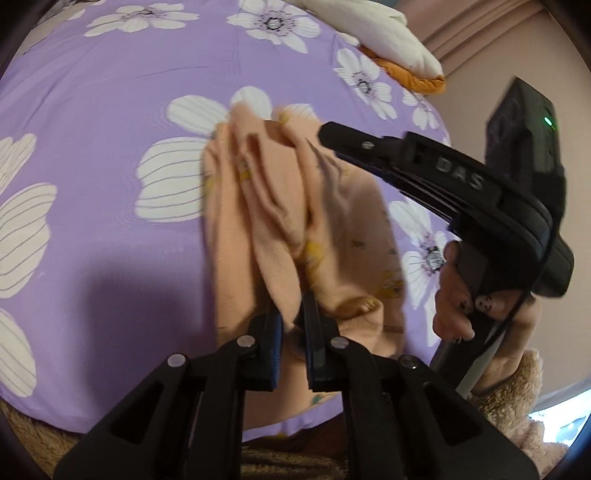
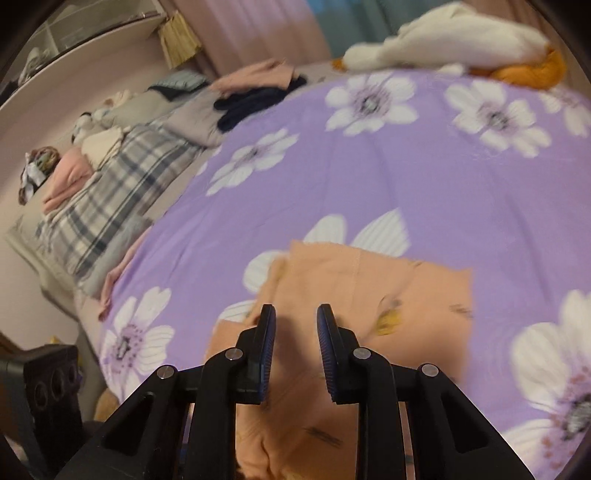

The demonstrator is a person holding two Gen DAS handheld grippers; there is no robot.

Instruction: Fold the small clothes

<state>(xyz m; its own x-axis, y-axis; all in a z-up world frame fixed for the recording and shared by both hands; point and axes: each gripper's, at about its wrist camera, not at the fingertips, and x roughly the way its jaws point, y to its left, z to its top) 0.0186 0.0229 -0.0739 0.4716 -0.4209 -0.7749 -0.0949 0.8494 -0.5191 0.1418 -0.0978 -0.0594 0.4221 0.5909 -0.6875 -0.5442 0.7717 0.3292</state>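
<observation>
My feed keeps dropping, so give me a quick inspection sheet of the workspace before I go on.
Surface: purple flowered bedsheet, mostly bare.
Job's things: peach garment, bunched and lifted at one edge.
Clutter: white and orange plush toy at the far edge; folded clothes and a plaid blanket beside the sheet.
Grippers: left gripper shut on the peach garment; right gripper over it, jaws apart, nothing visibly pinched.
Cables: thin black cable by the hand.
Surroundings: pink curtain.

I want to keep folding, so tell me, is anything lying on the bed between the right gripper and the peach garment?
Nothing visible. The right gripper hangs directly over the peach garment, with only the garment on the purple bedspread below its jaws.
</observation>
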